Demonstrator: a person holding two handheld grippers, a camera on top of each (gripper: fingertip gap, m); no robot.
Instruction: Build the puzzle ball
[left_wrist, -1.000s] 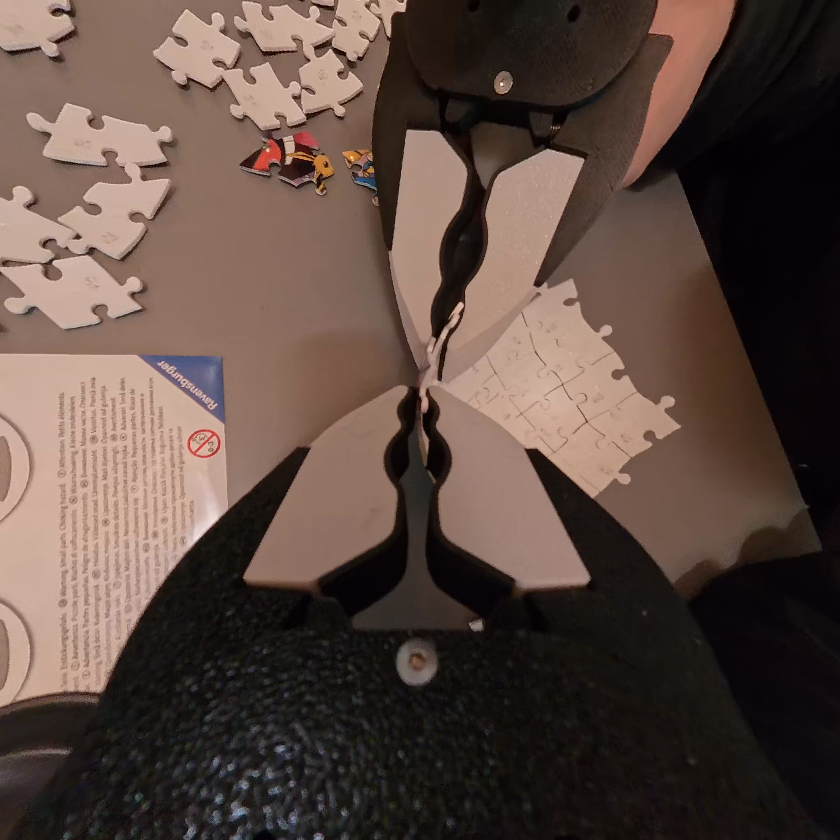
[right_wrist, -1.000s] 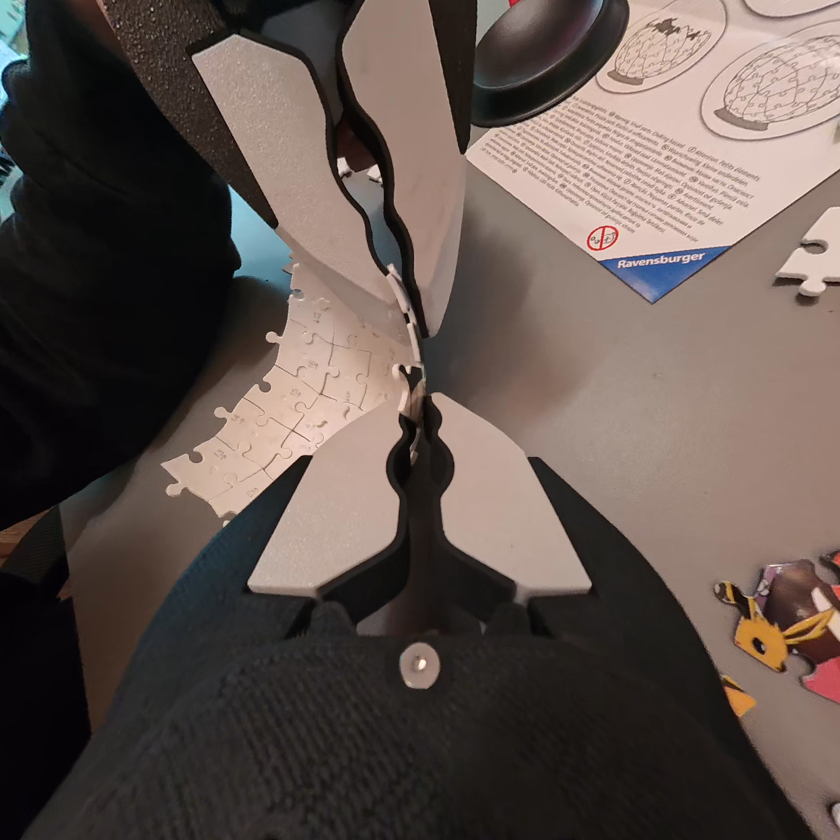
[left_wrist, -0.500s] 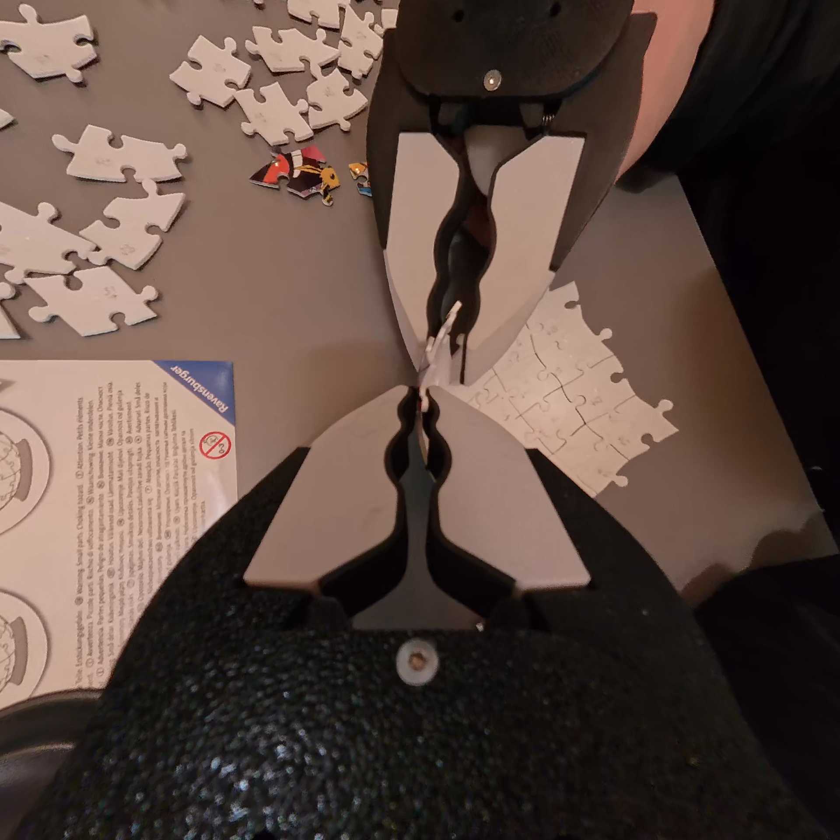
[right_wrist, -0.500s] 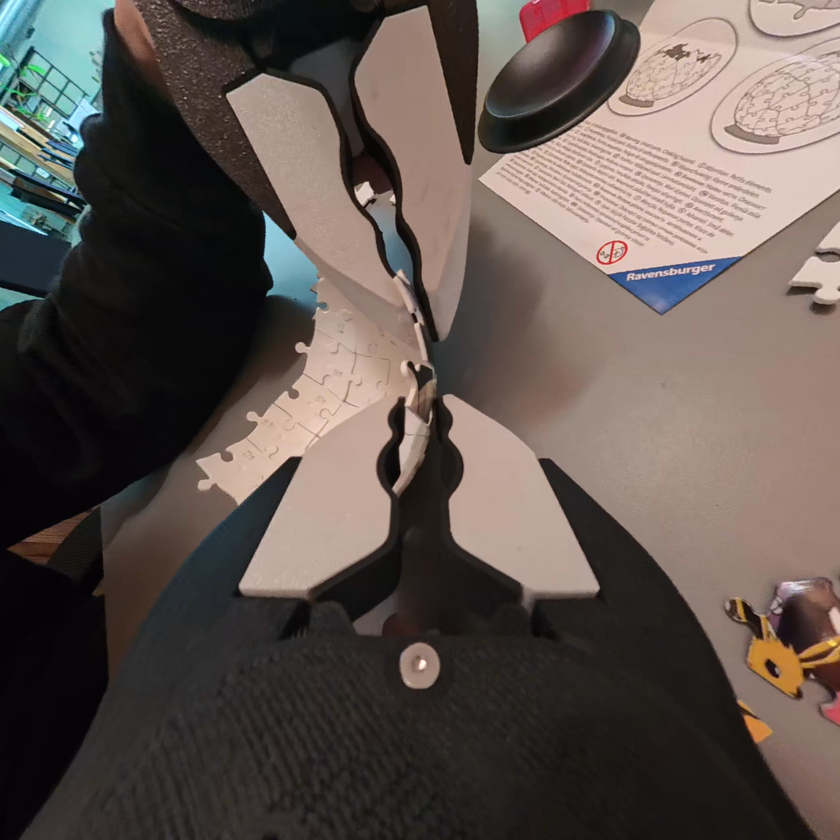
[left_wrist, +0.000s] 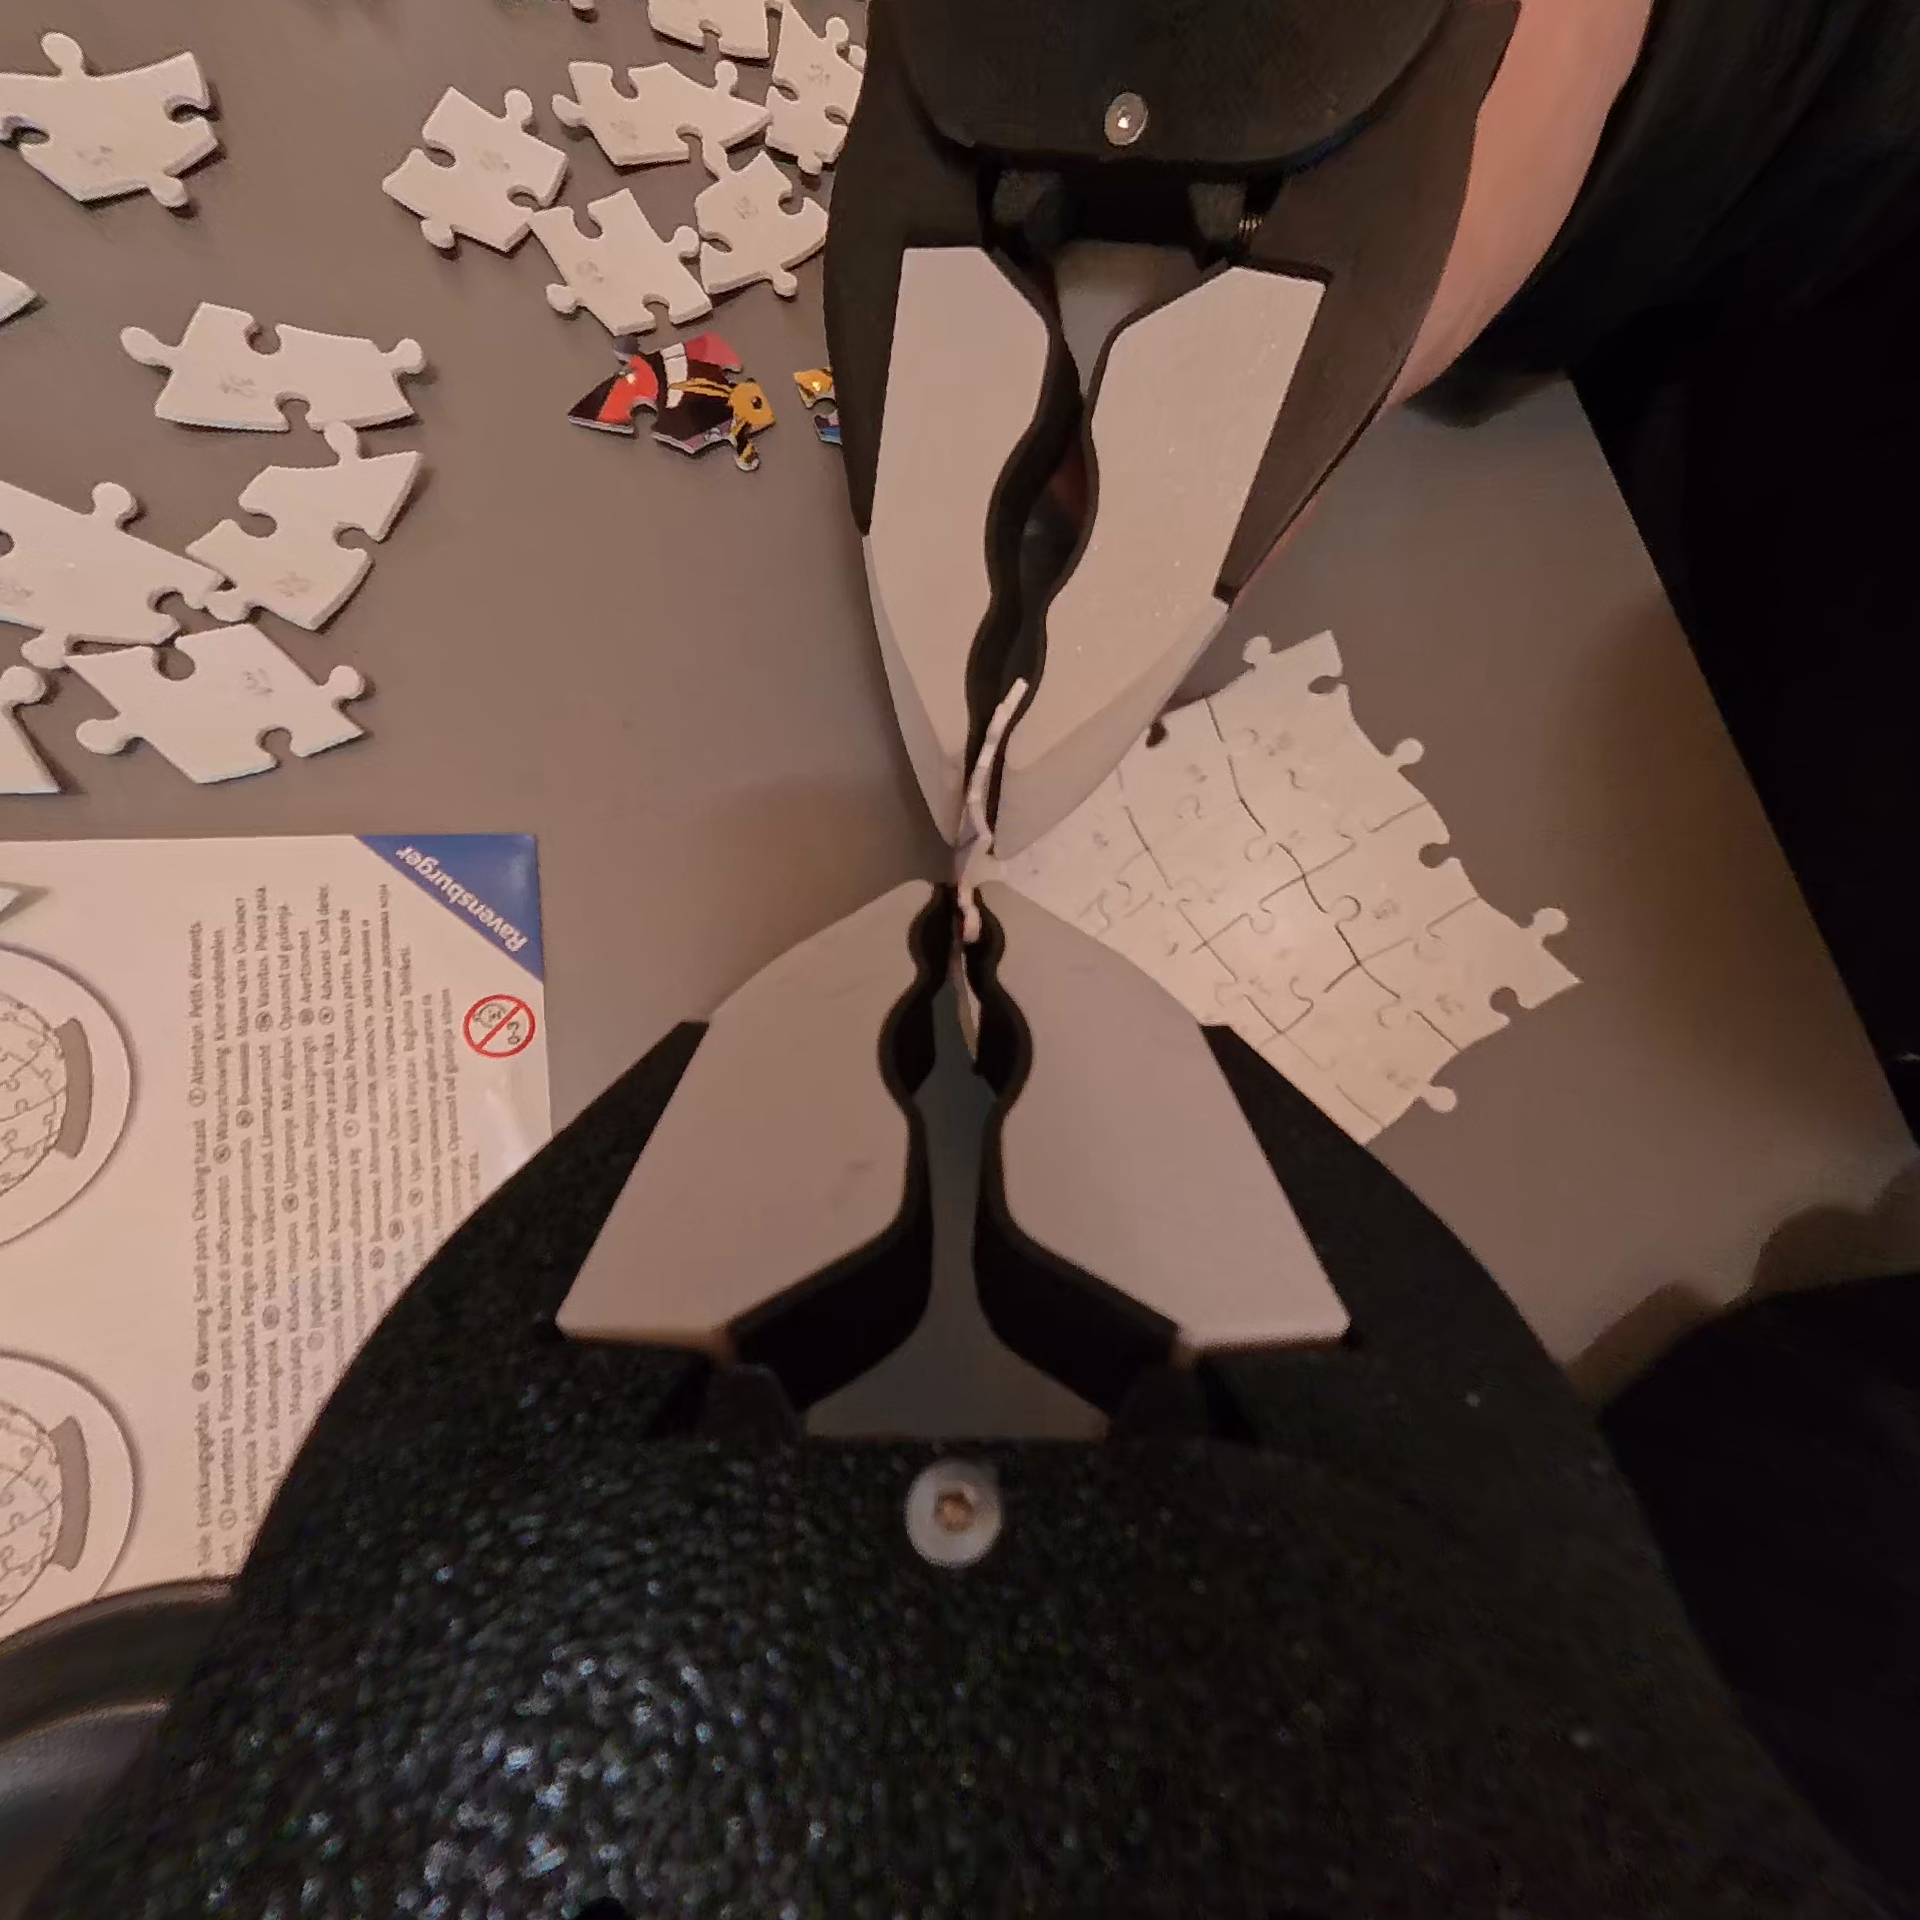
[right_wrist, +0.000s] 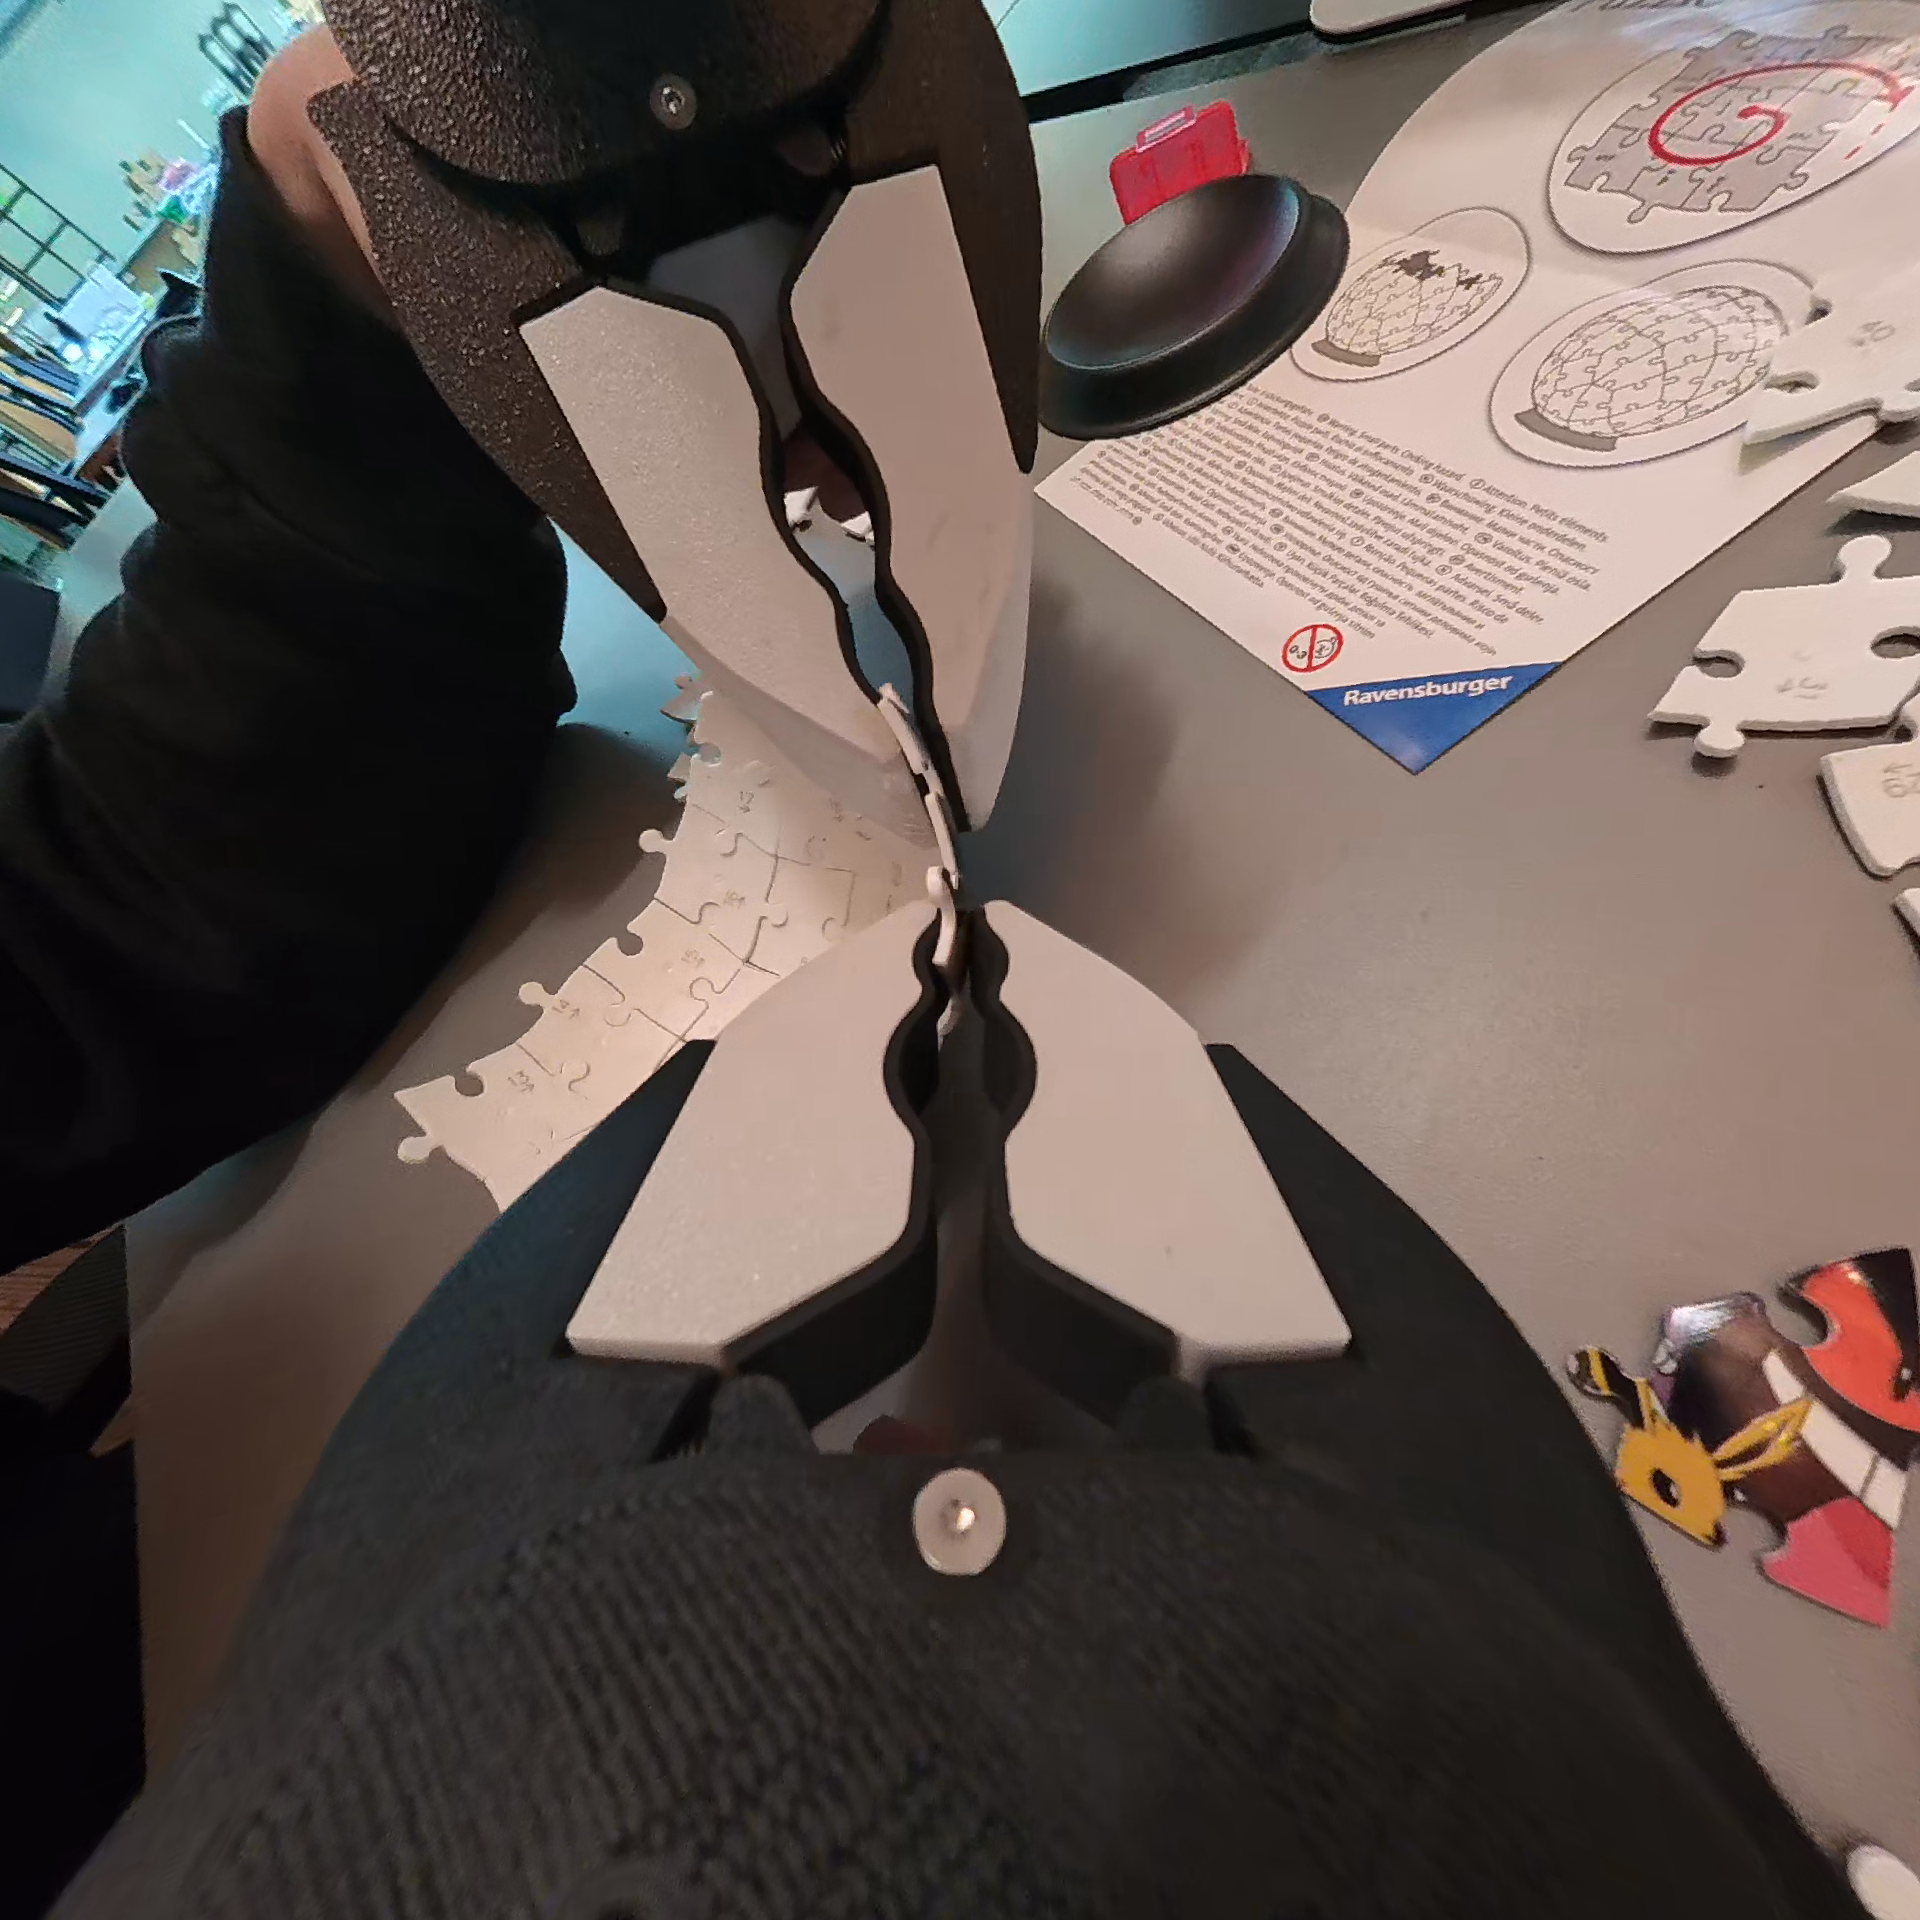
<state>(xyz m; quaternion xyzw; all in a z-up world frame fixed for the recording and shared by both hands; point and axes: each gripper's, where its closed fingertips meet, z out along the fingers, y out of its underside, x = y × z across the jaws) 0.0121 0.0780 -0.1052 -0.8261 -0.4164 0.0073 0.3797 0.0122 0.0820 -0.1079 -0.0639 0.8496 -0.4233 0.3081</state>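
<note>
A curved, joined section of white puzzle pieces (left_wrist: 1299, 883) hangs over the grey table (left_wrist: 675, 675); it also shows in the right wrist view (right_wrist: 727, 914). My left gripper (left_wrist: 961, 904) and my right gripper (left_wrist: 977, 800) meet tip to tip, and each is shut on the section's near edge. In the right wrist view the right gripper (right_wrist: 956, 920) pinches the edge from below and the left gripper (right_wrist: 951, 810) pinches it from above. The edge runs edge-on between the fingertips, so the joint there is hidden.
Several loose white pieces (left_wrist: 260, 374) and coloured pieces (left_wrist: 686, 400) lie on the table, coloured ones also in the right wrist view (right_wrist: 1766, 1423). An instruction sheet (right_wrist: 1455, 468), a black round stand (right_wrist: 1184, 312) and a red box (right_wrist: 1174, 156) lie beyond. A dark sleeve (right_wrist: 260, 623) is at left. Only a small space, under 4 cm, lies between the two pairs of fingers.
Both grippers stay shut on the section's edge. The right gripper has tilted up and pulled back slightly, so more of the far table shows. The section has shifted a little.
</note>
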